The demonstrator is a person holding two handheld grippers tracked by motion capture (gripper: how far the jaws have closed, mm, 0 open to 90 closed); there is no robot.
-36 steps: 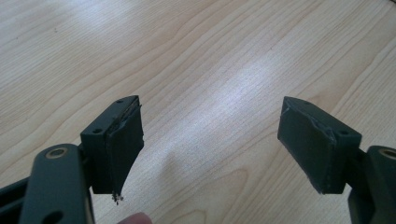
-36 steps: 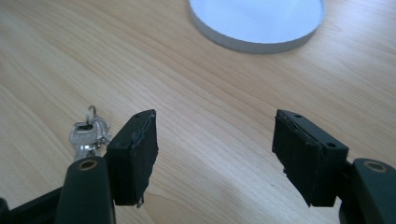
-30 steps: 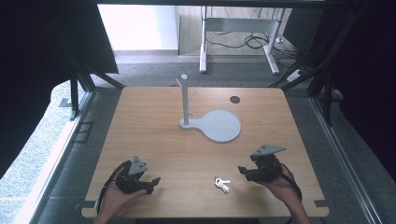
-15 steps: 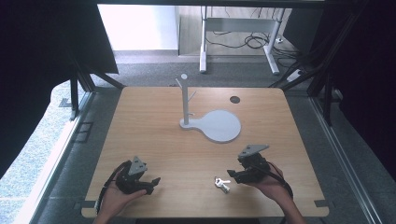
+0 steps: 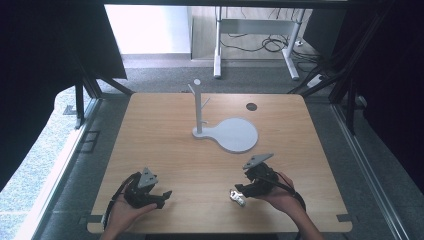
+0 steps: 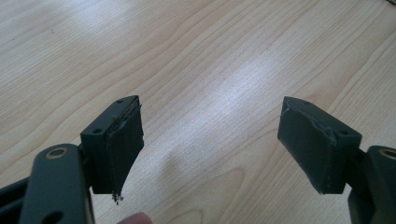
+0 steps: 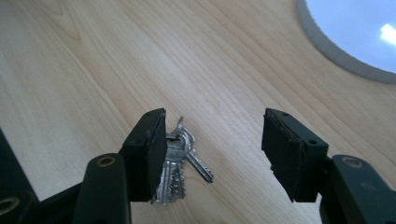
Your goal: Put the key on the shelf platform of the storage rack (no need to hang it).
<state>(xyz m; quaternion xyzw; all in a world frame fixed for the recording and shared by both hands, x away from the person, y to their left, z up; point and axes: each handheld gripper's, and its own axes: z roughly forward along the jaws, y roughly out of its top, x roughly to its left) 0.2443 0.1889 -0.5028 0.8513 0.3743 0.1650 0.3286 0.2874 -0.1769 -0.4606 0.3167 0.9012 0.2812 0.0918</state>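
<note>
In the high view, the right gripper (image 5: 243, 192) now sits lower centre, having slid left from the lower right to the bunch of keys (image 5: 237, 196); its jaws have just been closing. The left gripper (image 5: 159, 196) stays lower left. In the left gripper view, the jaws gape over bare table (image 6: 196, 70). In the right gripper view, the keys (image 7: 180, 163) lie by one pad, ungripped; no writing is readable.

No lettering, label, brand mark, number or sign can be read anywhere. The bunch of keys (image 7: 180, 163) is too small and blurred to show any stamping, and the wooden counter (image 5: 165, 135) and the grey stand (image 5: 227, 131) at about twelve o'clock on it are plain, unmarked surfaces.
</note>
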